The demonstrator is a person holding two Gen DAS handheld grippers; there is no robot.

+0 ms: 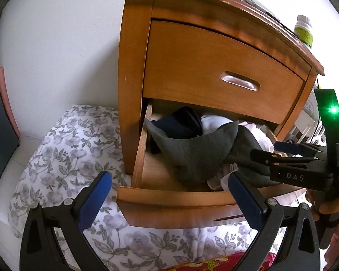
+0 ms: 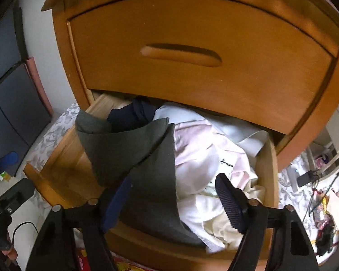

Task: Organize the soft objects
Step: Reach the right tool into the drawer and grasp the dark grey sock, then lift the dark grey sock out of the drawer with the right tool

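Main risk: grey cloth (image 2: 147, 171) is draped over the drawer's (image 2: 265, 180) front edge, part in, part hanging out. If the drawer gets pushed shut like this, the cloth jams between drawer front and the nightstand (image 1: 133, 67) frame, or slides out onto the floral bedding (image 1: 63, 149) below.

Second risk: right gripper (image 2: 169, 201) has the grey cloth running between its fingers near the front edge, but the pads don't look pressed on it. A close from here could catch only a thin fold, or also snag the white/pink clothes (image 2: 205, 158) bunched toward the drawer's right side, and drag them out together.

Third: the upper drawer (image 1: 214, 67) overhangs the open one closely. The pile at the back already sits right under its lower edge, so stuffing more in high will catch on closing.

Pose:
- Right gripper: pitched steeply down over the drawer's front edge, jaws spread partway, not clamped on anything I can confirm. Held from the right by a hand (image 1: 327, 205).
- Left gripper (image 1: 169, 194): tilted down, short of the drawer's front-left corner, jaws wide apart and empty, bedding below.

Dark navy item (image 1: 180, 122) sits at back-left of the drawer, untouched.
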